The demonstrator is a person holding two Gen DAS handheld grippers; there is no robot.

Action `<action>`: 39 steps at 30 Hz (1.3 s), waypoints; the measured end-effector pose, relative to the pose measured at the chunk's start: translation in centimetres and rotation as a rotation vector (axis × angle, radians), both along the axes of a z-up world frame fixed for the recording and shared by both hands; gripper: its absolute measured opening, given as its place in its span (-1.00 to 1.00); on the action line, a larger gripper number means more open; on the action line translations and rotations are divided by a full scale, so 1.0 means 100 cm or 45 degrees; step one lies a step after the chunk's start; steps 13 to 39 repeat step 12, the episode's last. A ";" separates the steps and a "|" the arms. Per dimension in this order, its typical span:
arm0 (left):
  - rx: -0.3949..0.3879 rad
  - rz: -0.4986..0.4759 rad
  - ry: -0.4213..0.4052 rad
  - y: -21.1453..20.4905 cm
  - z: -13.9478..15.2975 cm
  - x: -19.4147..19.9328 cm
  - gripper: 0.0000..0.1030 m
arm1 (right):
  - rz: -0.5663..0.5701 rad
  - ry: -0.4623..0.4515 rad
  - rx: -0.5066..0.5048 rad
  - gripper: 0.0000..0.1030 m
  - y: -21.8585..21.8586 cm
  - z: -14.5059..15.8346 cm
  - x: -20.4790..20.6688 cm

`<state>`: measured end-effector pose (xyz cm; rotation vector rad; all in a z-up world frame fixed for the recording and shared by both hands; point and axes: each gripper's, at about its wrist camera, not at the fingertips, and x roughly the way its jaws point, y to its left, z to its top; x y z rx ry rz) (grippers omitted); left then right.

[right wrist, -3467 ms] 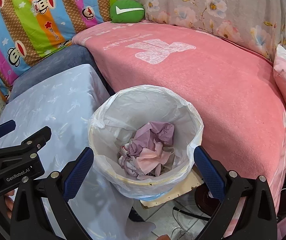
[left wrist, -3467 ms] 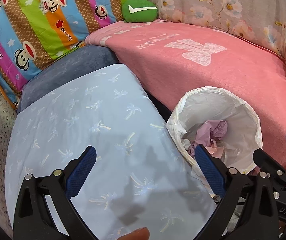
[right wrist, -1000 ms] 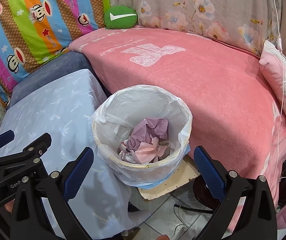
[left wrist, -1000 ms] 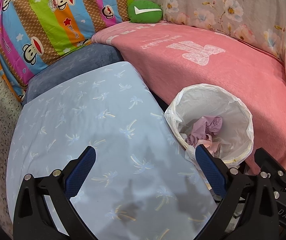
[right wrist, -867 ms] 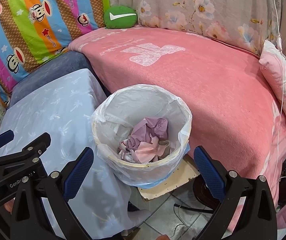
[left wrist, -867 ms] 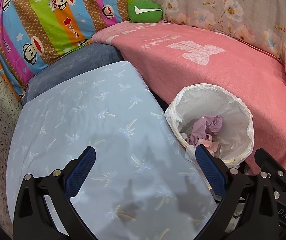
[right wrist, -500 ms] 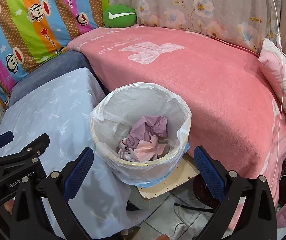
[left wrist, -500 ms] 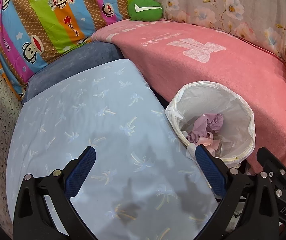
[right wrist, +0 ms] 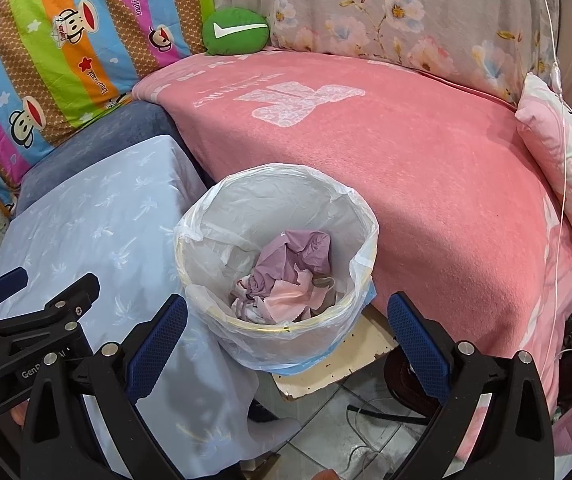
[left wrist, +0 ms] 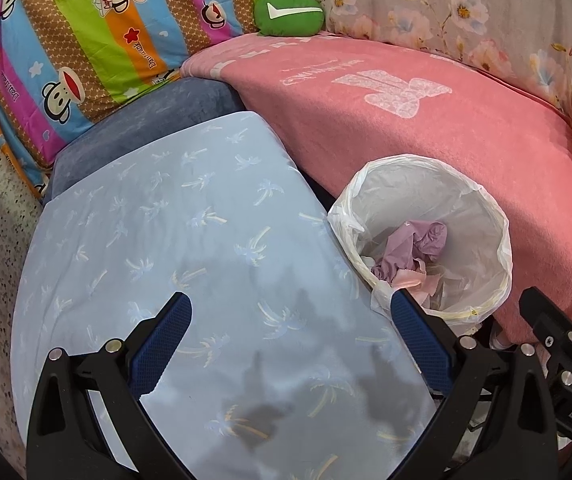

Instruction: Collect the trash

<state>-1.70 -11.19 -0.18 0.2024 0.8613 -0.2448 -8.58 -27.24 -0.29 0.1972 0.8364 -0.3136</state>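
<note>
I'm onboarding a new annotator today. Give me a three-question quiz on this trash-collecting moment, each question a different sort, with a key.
1. True or false: the left hand-held gripper is shut on a piece of trash.
2. Multiple choice: the trash bin stands A) on the pink blanket, B) between the blue palm-print cloth and the pink blanket, C) on the blue palm-print cloth.
3. Fill in: the bin is lined with a ____ plastic bag and holds crumpled purple and pink trash.

Key: 1 false, both the left and the right hand-held gripper are open and empty; 2 B; 3 white.
</note>
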 end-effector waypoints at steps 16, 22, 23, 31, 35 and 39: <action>0.015 -0.017 0.004 -0.002 0.000 0.002 0.86 | -0.002 -0.003 0.000 0.90 -0.001 0.001 0.000; 0.015 -0.017 0.004 -0.002 0.000 0.002 0.86 | -0.002 -0.003 0.000 0.90 -0.001 0.001 0.000; 0.015 -0.017 0.004 -0.002 0.000 0.002 0.86 | -0.002 -0.003 0.000 0.90 -0.001 0.001 0.000; 0.015 -0.017 0.004 -0.002 0.000 0.002 0.86 | -0.002 -0.003 0.000 0.90 -0.001 0.001 0.000; 0.015 -0.017 0.004 -0.002 0.000 0.002 0.86 | -0.002 -0.003 0.000 0.90 -0.001 0.001 0.000; 0.015 -0.017 0.004 -0.002 0.000 0.002 0.86 | -0.002 -0.003 0.000 0.90 -0.001 0.001 0.000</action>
